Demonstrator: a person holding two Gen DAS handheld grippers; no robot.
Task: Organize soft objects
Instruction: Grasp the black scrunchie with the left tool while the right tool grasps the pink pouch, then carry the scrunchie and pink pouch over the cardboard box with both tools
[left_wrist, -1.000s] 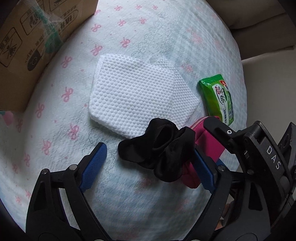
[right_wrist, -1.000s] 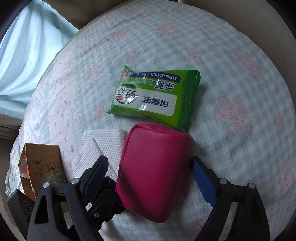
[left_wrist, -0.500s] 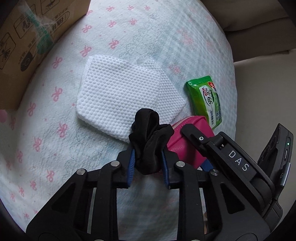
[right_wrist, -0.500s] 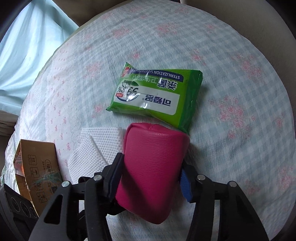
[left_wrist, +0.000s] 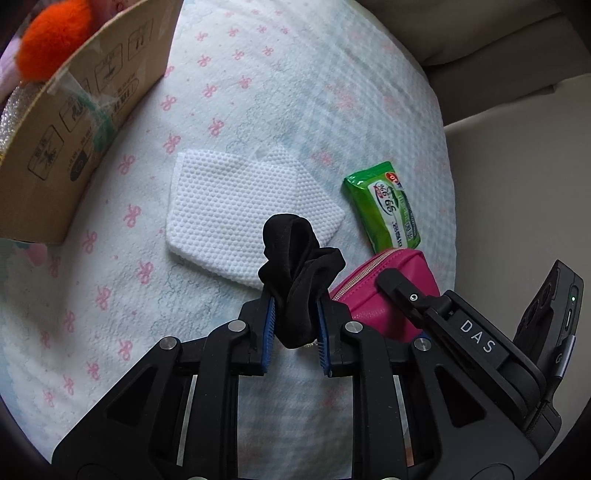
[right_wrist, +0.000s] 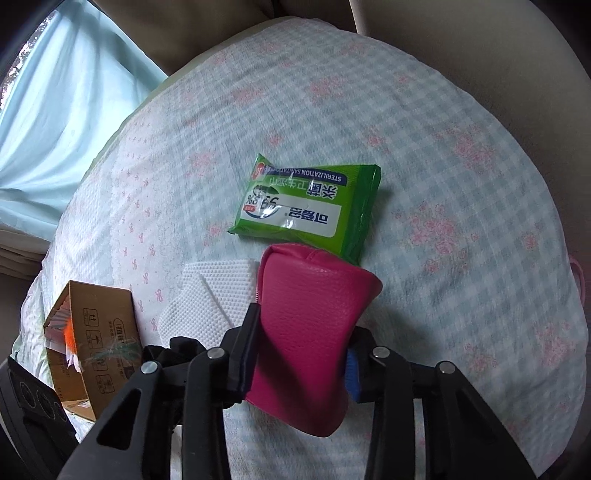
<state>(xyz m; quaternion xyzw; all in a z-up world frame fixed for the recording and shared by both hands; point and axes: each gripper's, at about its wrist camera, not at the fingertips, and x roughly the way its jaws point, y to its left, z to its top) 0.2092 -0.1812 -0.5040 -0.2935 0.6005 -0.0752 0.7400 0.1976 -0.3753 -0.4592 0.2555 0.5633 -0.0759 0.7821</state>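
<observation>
My left gripper (left_wrist: 294, 325) is shut on a crumpled black cloth (left_wrist: 299, 266) and holds it above the bedspread. My right gripper (right_wrist: 301, 354) is shut on a magenta zip pouch (right_wrist: 310, 325), lifted off the cover; the pouch also shows in the left wrist view (left_wrist: 376, 295). A white dotted cloth (left_wrist: 243, 214) lies flat on the cover, also seen in the right wrist view (right_wrist: 210, 299). A green wet-wipe pack (right_wrist: 310, 210) lies beyond the pouch, and shows in the left wrist view (left_wrist: 384, 206).
An open cardboard box (left_wrist: 74, 122) stands at the far left with an orange fluffy thing (left_wrist: 51, 40) in it; the box also shows in the right wrist view (right_wrist: 92, 336). The cushion with a bow-print cover (left_wrist: 258, 92) drops off at the right. Light blue fabric (right_wrist: 66, 110) hangs at the left.
Both grippers closed: the left on the black cloth, the right on the magenta pouch. Both have since lifted and drawn back, so more of the box shows.
</observation>
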